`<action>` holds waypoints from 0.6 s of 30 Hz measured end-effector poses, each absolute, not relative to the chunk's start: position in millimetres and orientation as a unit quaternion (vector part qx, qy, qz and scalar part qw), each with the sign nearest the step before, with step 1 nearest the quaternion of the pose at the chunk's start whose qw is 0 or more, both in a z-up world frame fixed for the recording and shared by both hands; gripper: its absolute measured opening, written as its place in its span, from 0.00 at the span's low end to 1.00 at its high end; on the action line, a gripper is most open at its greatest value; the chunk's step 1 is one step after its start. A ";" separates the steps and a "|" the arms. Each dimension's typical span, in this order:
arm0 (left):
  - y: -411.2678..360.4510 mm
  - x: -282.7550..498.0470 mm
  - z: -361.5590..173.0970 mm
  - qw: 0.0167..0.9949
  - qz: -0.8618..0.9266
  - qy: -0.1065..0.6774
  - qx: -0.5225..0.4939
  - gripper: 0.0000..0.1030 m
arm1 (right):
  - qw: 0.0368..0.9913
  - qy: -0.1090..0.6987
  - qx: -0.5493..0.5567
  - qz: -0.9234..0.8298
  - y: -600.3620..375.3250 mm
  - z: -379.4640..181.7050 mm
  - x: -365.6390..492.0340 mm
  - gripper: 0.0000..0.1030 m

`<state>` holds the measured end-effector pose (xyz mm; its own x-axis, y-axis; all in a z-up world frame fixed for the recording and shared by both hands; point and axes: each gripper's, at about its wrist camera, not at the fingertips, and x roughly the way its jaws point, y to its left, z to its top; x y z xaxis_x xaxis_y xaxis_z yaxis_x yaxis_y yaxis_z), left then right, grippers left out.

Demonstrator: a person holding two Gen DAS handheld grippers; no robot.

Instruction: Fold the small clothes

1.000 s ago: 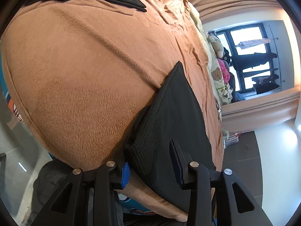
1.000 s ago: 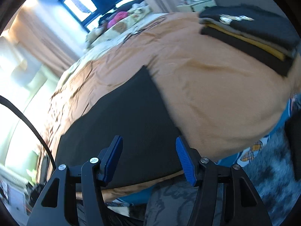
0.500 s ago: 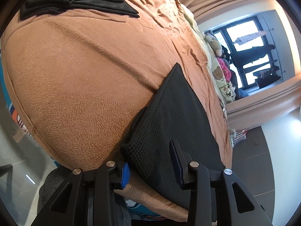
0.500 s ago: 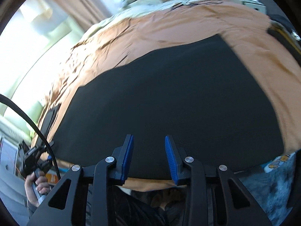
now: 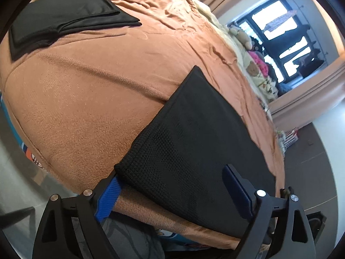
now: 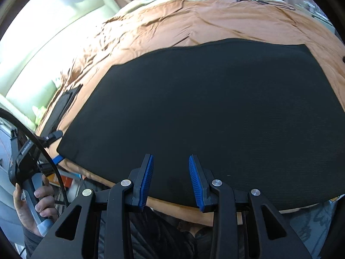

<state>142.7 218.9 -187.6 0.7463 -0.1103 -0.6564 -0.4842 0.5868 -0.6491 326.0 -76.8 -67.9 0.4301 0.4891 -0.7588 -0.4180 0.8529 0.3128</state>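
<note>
Bed (image 5: 90,99) covered by an orange-brown fleece blanket, creased toward the far side. Black garment (image 5: 200,142) lies flat near the bed's near edge; in the right wrist view it spreads wide (image 6: 215,112). A folded black stack (image 5: 62,19) sits well apart, at the far left corner.

Left tool (image 5: 172,194): jaws have just been opening and stand wide apart, straddling the garment's near corner, pads not pressing it.

Right tool (image 6: 171,181): jaws partly closed, a gap between the pads, nothing clamped; it hangs over the garment's near hem.

Room: window (image 5: 280,43) with dark frame, beige curtains, soft toys (image 5: 252,69) piled along the bed's far edge, dark floor (image 5: 312,172). A hand (image 6: 34,202) grips the left handle.
</note>
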 end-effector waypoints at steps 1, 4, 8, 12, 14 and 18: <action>221.6 140.8 -191.2 0.824 0.103 0.332 -0.448 0.89 | 0.844 0.462 0.034 0.269 -70.3 -69.8 326.7 0.31; 229.9 138.0 -200.2 0.817 0.091 0.319 -0.472 0.85 | 0.841 0.465 0.017 0.276 -56.3 -75.2 327.4 0.18; 239.0 134.1 -201.4 0.810 0.117 0.322 -0.476 0.41 | 0.836 0.475 -0.005 0.275 -43.1 -86.5 331.2 0.04; 248.3 126.8 -208.5 0.797 0.112 0.317 -0.501 0.14 | 0.824 0.492 -0.024 0.282 -29.0 -94.8 331.6 0.03; 250.0 122.6 -210.2 0.795 0.108 0.309 -0.510 0.13 | 0.823 0.491 -0.025 0.285 -25.5 -90.7 336.1 0.02; 247.5 120.0 -208.5 0.797 0.105 0.301 -0.513 0.11 | 0.828 0.489 -0.020 0.274 -21.5 -86.8 351.2 0.02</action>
<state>120.0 247.5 -208.5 0.7965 -0.1415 -0.5879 -0.4768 0.4510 -0.7545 351.2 -21.5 -86.8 0.3719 0.4346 -0.8203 -0.4743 0.8485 0.2346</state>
